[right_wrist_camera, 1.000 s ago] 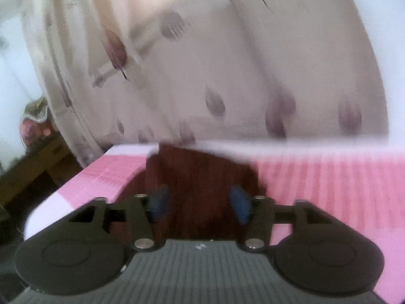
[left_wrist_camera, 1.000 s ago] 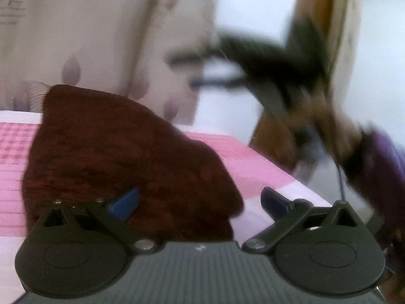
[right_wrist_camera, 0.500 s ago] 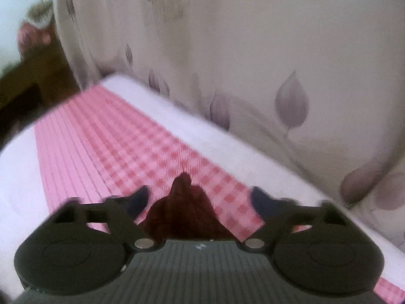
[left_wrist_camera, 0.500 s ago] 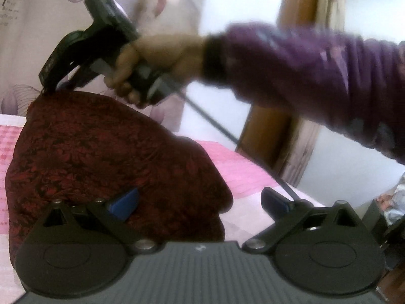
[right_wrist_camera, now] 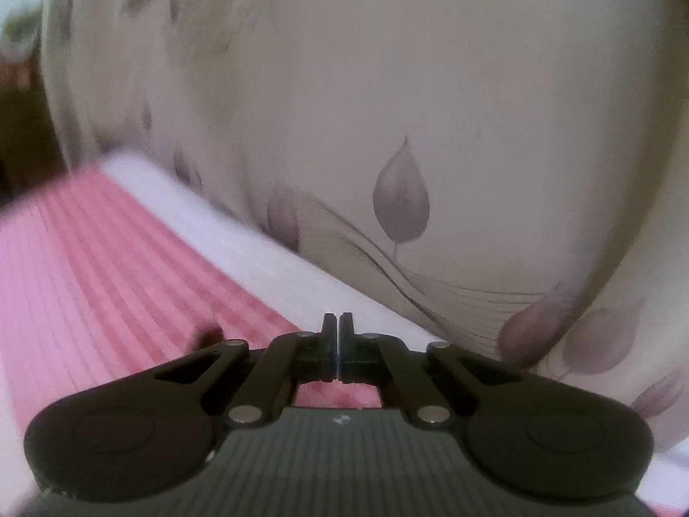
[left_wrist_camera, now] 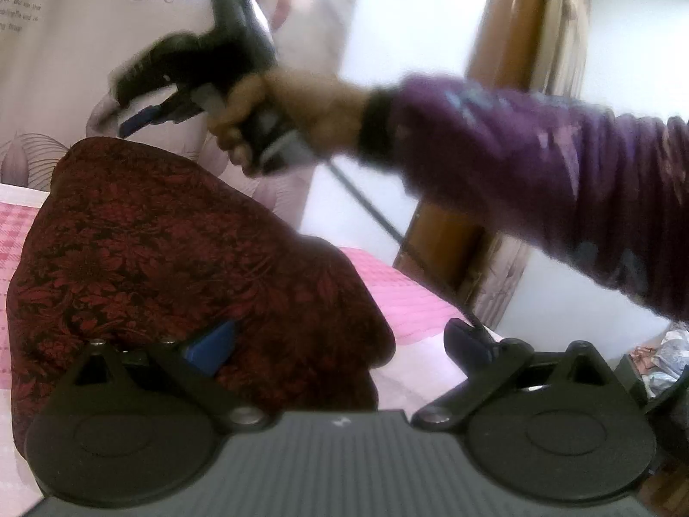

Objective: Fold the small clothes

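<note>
A dark red floral-patterned garment [left_wrist_camera: 172, 267] lies bunched on the pink checked bed cover [left_wrist_camera: 400, 297]. My left gripper [left_wrist_camera: 340, 342] is open, its left finger over the garment's near edge, its right finger over the cover. My right gripper [right_wrist_camera: 338, 327] is shut with nothing between its fingers. It shows blurred in the left wrist view [left_wrist_camera: 138, 123], held above the garment's far corner and apart from it. In the right wrist view only a small dark red tip of the garment [right_wrist_camera: 209, 336] shows, left of the fingers.
A pale leaf-print curtain [right_wrist_camera: 400, 198] hangs right behind the bed's far edge. A wooden door frame [left_wrist_camera: 508, 99] stands at the right. The person's purple-sleeved arm [left_wrist_camera: 538, 172] crosses above the bed. The white sheet border [right_wrist_camera: 267, 267] runs along the curtain.
My right gripper has shut and risen off the garment's far corner, empty. The garment now lies still. My left gripper has stayed open at the near edge.
</note>
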